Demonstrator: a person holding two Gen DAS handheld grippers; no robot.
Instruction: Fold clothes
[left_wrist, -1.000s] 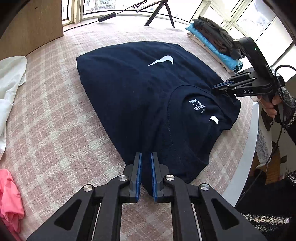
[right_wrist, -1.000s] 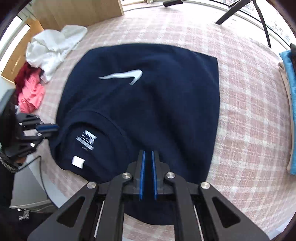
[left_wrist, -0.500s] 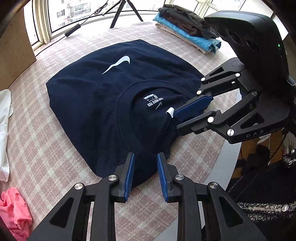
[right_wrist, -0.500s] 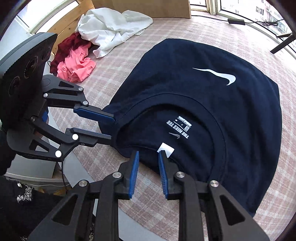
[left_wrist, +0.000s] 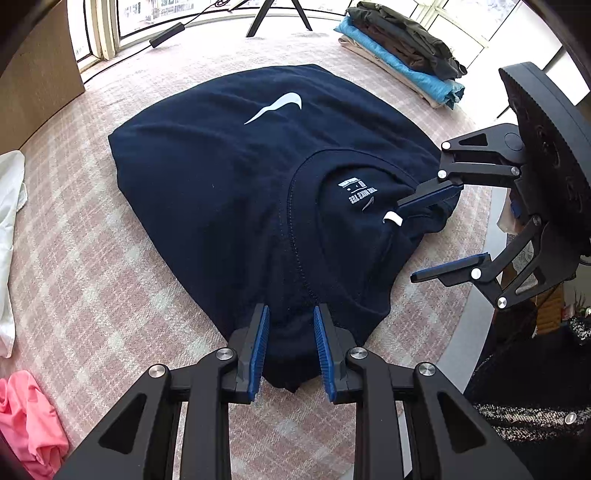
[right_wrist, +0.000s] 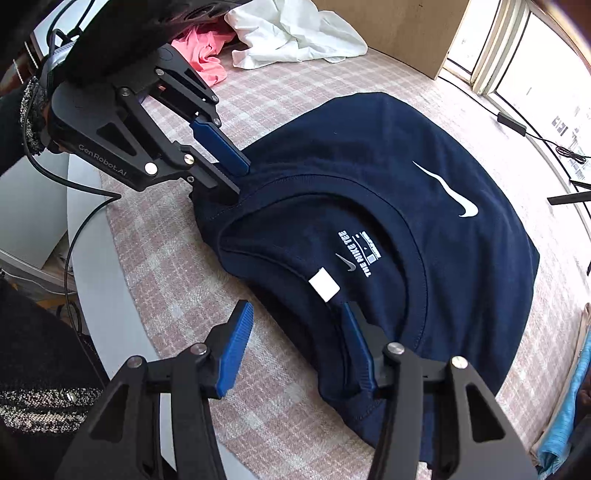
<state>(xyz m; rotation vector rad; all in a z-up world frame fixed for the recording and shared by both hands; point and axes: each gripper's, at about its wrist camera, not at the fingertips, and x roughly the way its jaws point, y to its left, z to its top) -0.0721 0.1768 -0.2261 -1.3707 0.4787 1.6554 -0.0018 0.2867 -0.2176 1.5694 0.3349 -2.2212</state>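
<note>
A navy tee (left_wrist: 221, 184) with a white swoosh lies folded on the pink checked tablecloth (left_wrist: 92, 277), collar label up. My left gripper (left_wrist: 291, 314) stands at its near shoulder corner, jaws a little apart, with the shirt's edge slack between the blue pads. From the right wrist view the left gripper (right_wrist: 240, 181) sits at the tee's (right_wrist: 369, 166) far corner. My right gripper (right_wrist: 295, 343) is opening wide at the collar edge by the white tag. One finger rests against the fabric and the other stands free over the cloth. The left wrist view shows the right gripper (left_wrist: 408, 240) spread beside the collar.
Folded clothes are stacked (left_wrist: 402, 55) at the far right of the round table, whose white rim (left_wrist: 476, 295) curves close by. A white garment (right_wrist: 295, 33) and a pink one (right_wrist: 203, 55) lie beyond the left gripper. A person's dark speckled sleeve (left_wrist: 535, 406) is at the rim.
Both grippers were shut on the tee's edge a second ago; both have let go. The right one swung along the collar toward the left and spread wider.
</note>
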